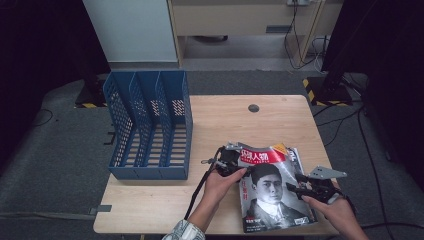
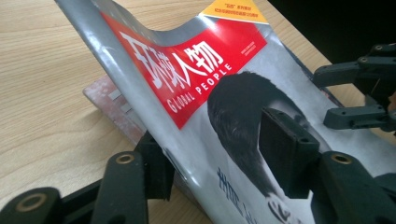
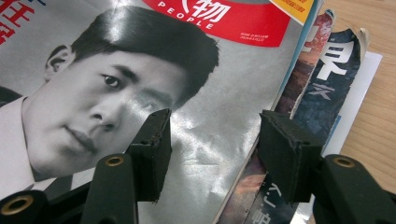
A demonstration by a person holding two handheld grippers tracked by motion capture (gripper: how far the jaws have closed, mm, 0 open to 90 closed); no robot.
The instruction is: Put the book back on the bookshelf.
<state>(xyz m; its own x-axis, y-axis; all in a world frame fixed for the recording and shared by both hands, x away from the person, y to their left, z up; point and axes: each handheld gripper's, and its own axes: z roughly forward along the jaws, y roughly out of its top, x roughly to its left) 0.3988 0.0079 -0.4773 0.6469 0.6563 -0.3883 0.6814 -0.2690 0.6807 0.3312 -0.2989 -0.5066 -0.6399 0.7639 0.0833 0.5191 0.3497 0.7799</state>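
Pale wood-grain table (image 1: 260,125), blue perforated plastic file rack (image 1: 150,125) at left, glossy red-and-silver portrait magazine (image 1: 272,187) atop a small stack near the front edge.

Rack compartments apparently bare. Left tongs (image 2: 212,151) straddling the magazine's lifted spine edge, one jaw beneath, one above, a slight gap showing, so not yet clenched. Right tongs (image 3: 212,144) spread wide over the cover's outer edge, holding nothing. Best to close firmly near the spine, lift just the top copy, then carry upright toward a slot.
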